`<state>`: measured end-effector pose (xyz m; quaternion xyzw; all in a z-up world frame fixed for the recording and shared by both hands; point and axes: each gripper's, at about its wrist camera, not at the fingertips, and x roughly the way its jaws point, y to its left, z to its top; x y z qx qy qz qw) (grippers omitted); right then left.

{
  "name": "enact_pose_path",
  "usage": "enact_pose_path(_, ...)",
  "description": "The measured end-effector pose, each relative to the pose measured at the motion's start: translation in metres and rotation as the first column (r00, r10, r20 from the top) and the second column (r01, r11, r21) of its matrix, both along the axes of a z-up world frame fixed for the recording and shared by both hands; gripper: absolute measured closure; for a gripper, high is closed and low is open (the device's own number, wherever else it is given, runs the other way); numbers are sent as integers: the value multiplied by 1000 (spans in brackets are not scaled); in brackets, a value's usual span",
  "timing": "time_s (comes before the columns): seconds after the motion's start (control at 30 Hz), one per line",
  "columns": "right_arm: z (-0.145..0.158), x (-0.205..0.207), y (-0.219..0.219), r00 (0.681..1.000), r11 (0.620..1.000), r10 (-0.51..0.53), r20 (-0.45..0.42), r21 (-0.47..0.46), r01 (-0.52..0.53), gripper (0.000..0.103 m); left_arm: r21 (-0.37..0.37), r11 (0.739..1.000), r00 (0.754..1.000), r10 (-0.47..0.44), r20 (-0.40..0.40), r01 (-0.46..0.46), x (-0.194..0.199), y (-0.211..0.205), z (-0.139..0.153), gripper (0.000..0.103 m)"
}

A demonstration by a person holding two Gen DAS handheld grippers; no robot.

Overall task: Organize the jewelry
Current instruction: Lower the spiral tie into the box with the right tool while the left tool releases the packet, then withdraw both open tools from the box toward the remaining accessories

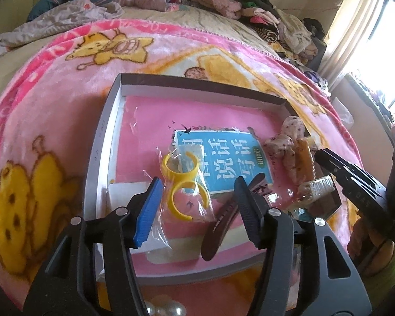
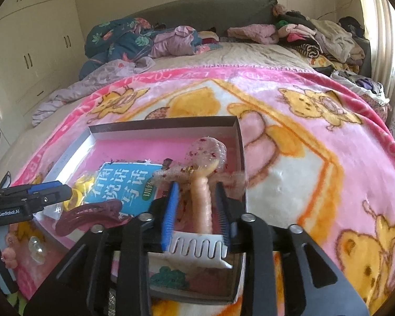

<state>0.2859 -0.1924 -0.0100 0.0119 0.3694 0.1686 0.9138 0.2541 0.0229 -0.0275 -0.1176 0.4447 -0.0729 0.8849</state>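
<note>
A shallow grey box (image 1: 102, 131) lies on the pink cartoon blanket, with a pink and blue book (image 1: 223, 163) inside. On the book lie yellow rings in a clear bag (image 1: 181, 184), a dark brown hair clip (image 1: 223, 216) and a spotted bow clip (image 1: 289, 142). My left gripper (image 1: 197, 205) is open, its fingers either side of the yellow rings and the brown clip. My right gripper (image 2: 197, 208) is open around the peach comb part of the spotted bow clip (image 2: 205, 168), which rests on the box's right side. The box wall (image 2: 239, 142) is just right of it.
Pearl-like beads (image 1: 163, 309) lie on the blanket below the box; clear beads (image 2: 36, 247) show at its left in the right wrist view. Piled clothes (image 2: 316, 36) and bedding (image 2: 123, 42) lie at the bed's far end. A window is at the right.
</note>
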Motion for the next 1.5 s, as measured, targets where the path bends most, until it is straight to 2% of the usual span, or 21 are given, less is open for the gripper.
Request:
enact_pose_path(0.1,6,-7,-1,1000,1000,4,14,7,-4,66,-2,1000,1000,1,11,-1,-5,0,5,52)
enact_pose_path(0.23,13,-19,-2,1000,1000,8,26,18,-8,54,-5,1000,1000,7,26,-7,-14,2,11,46)
enact_pose_path(0.57,29,-49,-2,998,999,24,57,28,-26,44,-19,999,997,38,69,-37,-39,11,29,31)
enact_pose_path(1.1,46,-85,-1,995,998,62,84,27,-65,40,-20,999,993,37,116,-35,-74,9,49,30)
enact_pose_path(1.5,45,-112,3,991,994,109,74,18,-110,40,0,999,992,40,124,-40,-99,8,53,30)
